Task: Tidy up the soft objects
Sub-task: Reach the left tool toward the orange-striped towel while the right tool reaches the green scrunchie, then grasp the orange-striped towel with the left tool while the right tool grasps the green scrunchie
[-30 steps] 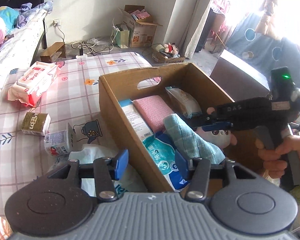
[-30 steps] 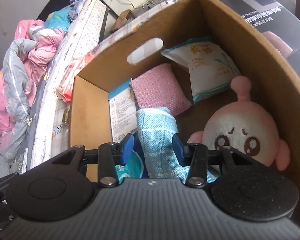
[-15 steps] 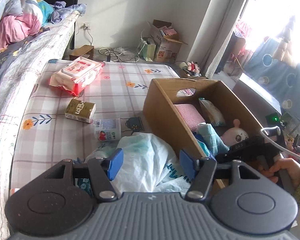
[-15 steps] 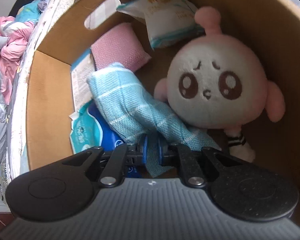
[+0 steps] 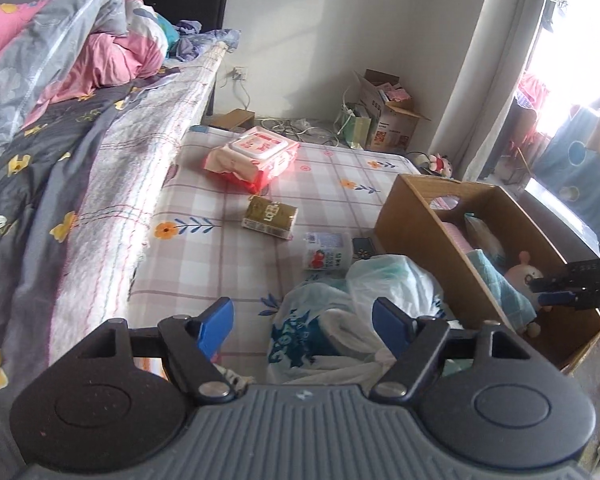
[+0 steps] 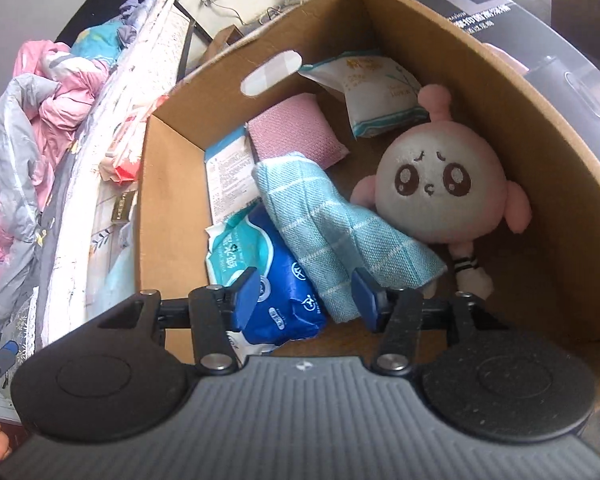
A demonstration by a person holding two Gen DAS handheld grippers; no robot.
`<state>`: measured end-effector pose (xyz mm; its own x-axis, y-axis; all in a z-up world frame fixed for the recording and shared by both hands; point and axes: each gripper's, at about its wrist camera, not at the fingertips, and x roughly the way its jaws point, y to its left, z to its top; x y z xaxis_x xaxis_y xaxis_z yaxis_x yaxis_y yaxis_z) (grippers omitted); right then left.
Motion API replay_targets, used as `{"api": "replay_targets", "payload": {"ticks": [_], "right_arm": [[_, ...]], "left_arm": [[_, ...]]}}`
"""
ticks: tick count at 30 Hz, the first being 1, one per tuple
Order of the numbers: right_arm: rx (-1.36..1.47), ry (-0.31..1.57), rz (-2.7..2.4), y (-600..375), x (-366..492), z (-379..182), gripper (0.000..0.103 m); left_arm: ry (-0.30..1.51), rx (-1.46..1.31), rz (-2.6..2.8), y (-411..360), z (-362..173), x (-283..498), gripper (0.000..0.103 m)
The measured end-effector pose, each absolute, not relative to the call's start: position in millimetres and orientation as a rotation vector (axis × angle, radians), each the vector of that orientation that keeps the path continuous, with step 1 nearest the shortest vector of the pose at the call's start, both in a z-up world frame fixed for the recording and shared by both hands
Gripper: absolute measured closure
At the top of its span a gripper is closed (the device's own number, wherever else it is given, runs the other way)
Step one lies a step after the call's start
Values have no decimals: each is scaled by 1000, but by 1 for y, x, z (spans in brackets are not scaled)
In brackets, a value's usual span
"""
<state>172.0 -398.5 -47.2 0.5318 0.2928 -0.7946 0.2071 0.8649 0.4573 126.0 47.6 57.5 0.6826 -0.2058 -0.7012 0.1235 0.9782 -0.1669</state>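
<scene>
Right wrist view, right gripper (image 6: 304, 294) jaws opening empty above towel (image 6: 340, 224) in cardboard box (image 6: 520, 128), left gripper (image 5: 302, 322) jaws opening over plastic bag (image 5: 340, 320)

light: strong daylight from the window (image 5: 580, 60), blown out white up there; pink glare on the wipes pack (image 5: 256, 156); box (image 6: 520, 128) interior shaded but clear | lens: heavy fisheye bend, dark corners | blur: basically none

My opening right jaws are hovering over the brown cardboard box (image 6: 500, 92), gripping nothing. Inside it, the folded light-blue checked cloth (image 6: 340, 224) is lying between the round pink-and-white plush doll (image 6: 440, 184) and the blue tissue pack (image 6: 276, 280), near the box's front edge.
</scene>
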Motion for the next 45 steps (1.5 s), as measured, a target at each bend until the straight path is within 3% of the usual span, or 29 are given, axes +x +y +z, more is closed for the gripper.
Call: {"api": "replay_targets", "payload": {"ticks": [7,15,20,22,24,29,40,43,44,45], "right_arm": [[518,912,222,-361,163,-3,51],[477,932,498,-271,182,12,51],[291,975,681,-189,194,19,50],[123,969,757,-144,195,23,45],[-44,964,844,-103,195,21,32],[-378,983,1039,-14,189,-5,22],[-679,1142,1067,62,198,-86,21],[-643,1163,1053,61,202,-94,26],[-640,1154,1054,60,202,-93,30],[-635,1141,1051,59,202,-91,43]], "left_arm": [[811,-121,-75,81,44,108,25],[851,-56,1,88,17,99,26],[881,-23,45,98,-1,104,39],[892,-19,52,102,-6,108,44],[914,-22,46,108,-13,116,45],[996,-54,35,121,-33,135,50],[1078,-109,5,132,-54,151,53],[1085,-136,-6,132,-58,153,60],[1087,-153,-8,133,-59,153,63],[1085,-166,-3,135,-60,153,63]]}}
